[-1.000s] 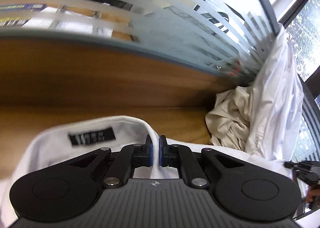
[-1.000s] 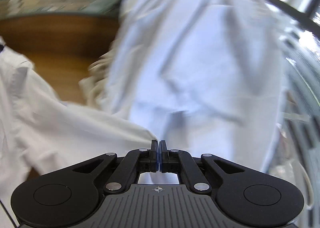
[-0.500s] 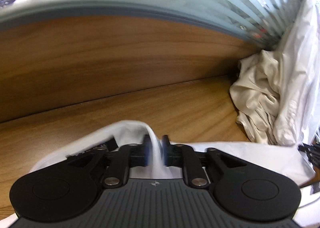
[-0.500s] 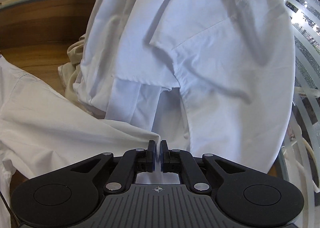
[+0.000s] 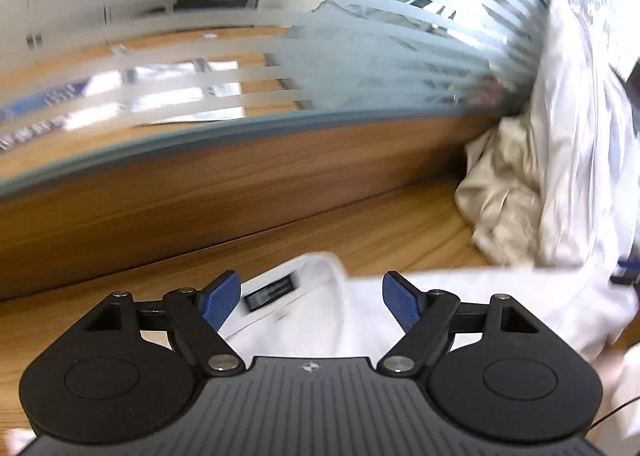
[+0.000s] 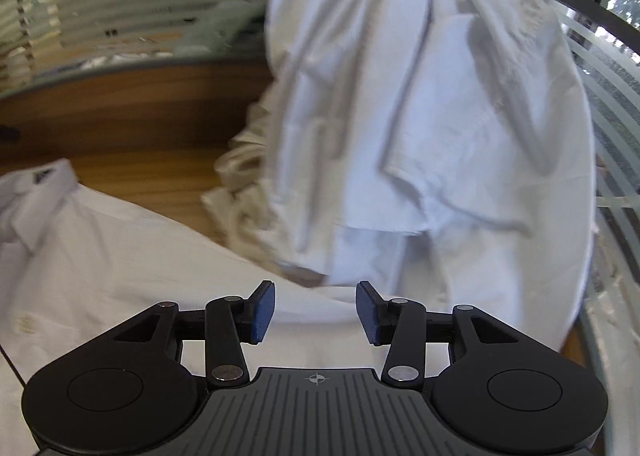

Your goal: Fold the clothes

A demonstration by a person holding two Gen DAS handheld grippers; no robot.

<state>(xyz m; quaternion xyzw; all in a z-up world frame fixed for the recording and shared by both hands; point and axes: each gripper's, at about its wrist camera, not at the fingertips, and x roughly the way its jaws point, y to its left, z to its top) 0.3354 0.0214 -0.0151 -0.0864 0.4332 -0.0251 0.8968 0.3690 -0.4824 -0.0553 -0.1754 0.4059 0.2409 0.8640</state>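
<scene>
Nearest, at the bottom of each wrist view, the left gripper point(image 5: 312, 296) and right gripper point(image 6: 315, 310) stand with jaws spread apart, holding nothing. Just beyond lies the white shirt point(image 5: 360, 316) on the wooden counter point(image 5: 360, 228), its collar label point(image 5: 269, 292) at lower centre. Farther back, at the right, a beige garment point(image 5: 496, 196) is crumpled beside hanging white cloth point(image 6: 440, 96).

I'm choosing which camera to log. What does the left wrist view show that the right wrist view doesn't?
Only the left wrist view shows the open left tool and the collar label clearly. Only the right wrist view shows the open right tool and the hanging shirt's folds up close. Both show the white shirt on the desk and the beige garment.
</scene>
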